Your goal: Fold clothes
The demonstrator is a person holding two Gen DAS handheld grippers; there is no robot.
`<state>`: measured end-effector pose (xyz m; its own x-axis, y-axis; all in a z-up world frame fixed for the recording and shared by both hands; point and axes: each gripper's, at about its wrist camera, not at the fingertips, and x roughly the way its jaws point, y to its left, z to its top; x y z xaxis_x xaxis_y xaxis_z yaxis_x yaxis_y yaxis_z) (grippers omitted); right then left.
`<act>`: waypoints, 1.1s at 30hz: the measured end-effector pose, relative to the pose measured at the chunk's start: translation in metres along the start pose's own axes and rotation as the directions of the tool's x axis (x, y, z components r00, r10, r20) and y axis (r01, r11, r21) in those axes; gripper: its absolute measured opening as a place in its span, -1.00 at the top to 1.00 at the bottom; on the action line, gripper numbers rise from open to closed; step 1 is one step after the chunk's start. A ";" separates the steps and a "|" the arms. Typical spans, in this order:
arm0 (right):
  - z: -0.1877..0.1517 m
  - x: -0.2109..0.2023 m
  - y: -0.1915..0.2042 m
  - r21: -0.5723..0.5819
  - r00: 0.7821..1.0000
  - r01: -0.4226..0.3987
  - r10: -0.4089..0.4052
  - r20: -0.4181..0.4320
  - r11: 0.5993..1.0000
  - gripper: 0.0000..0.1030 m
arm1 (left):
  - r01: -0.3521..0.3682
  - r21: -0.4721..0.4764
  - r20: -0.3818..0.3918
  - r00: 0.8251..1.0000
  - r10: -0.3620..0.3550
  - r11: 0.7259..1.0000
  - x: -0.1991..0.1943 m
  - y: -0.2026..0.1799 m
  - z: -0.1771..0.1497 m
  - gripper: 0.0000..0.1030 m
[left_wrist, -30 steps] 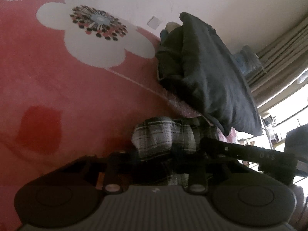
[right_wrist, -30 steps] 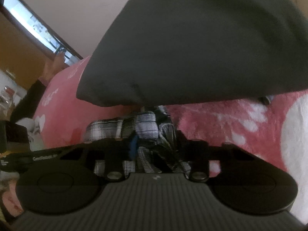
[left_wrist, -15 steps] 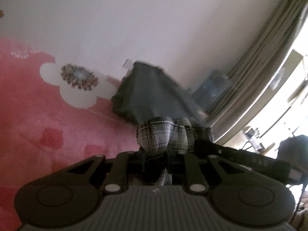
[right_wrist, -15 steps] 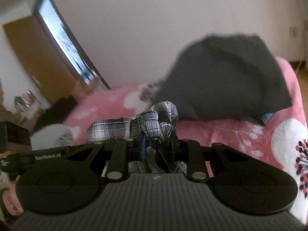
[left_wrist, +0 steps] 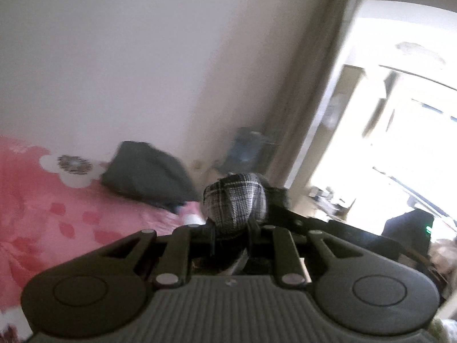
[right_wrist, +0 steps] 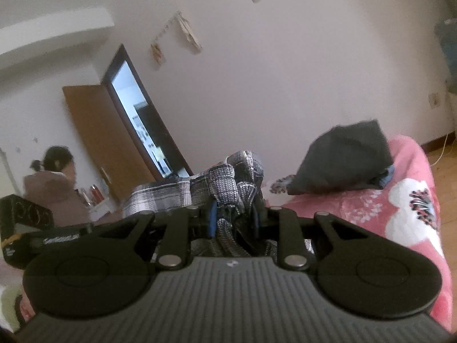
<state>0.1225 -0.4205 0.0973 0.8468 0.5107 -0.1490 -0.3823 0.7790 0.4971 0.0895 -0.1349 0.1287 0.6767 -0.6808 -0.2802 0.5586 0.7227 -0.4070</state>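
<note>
plaid garment (right_wrist: 228,177): a grey, black and white checked cloth, bunched and held up off the pink bed cover (left_wrist: 57,223), strung between the two grippers; the hanging part is out of sight below the frames.
left gripper (left_wrist: 231,228): jaws pinched close on a rounded wad of the plaid garment (left_wrist: 234,200); the cloth bulges out just past the tips.
right gripper (right_wrist: 234,217): clamped on a thicker bundle of folds, with a band of cloth trailing off to the left.
risk, slip: i'd guess the wadded hold could let a layer slide out if the cloth gets shaken, since each gripper has a bunch and not a clean edge.
risk, tangle: held crumpled like this, it may come down twisted, so any fold would be crooked.
risk, snag: the dark cushion (right_wrist: 342,160) sits at the far end of the bed, near enough that a lowered hem might drape over it.
bystander: a person (right_wrist: 54,183) sits far left, well apart.
writing: pale lettering on the other gripper's body at left in the right wrist view, too blurred to read.
</note>
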 end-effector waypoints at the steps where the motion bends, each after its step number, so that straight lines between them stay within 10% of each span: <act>1: -0.002 -0.020 0.011 -0.006 1.000 0.009 -0.009 0.004 1.000 0.59 | 0.018 0.021 -0.011 1.000 -0.018 1.000 -0.015 -0.020 -0.005 0.63; 14: -0.100 -0.267 0.140 0.019 0.969 0.246 -0.246 0.008 0.969 0.59 | 0.129 0.252 -0.229 0.971 -0.070 0.959 -0.156 -0.198 -0.117 0.63; 25: -0.243 -0.372 0.115 0.063 0.951 0.305 -0.300 -0.078 0.950 0.59 | 0.235 0.274 -0.334 0.933 -0.137 0.933 -0.178 -0.217 -0.282 0.63; 33: -0.315 -0.409 0.107 -0.021 0.912 0.368 -0.365 -0.186 0.930 0.46 | 0.375 0.323 -0.513 0.841 -0.172 0.869 -0.178 -0.212 -0.368 0.31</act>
<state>-0.3815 -0.4317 -0.0575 0.8430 0.2490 -0.4768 -0.0516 0.9197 0.3892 -0.3254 -0.2108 -0.0552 0.2273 -0.7577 -0.6117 0.8939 0.4115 -0.1776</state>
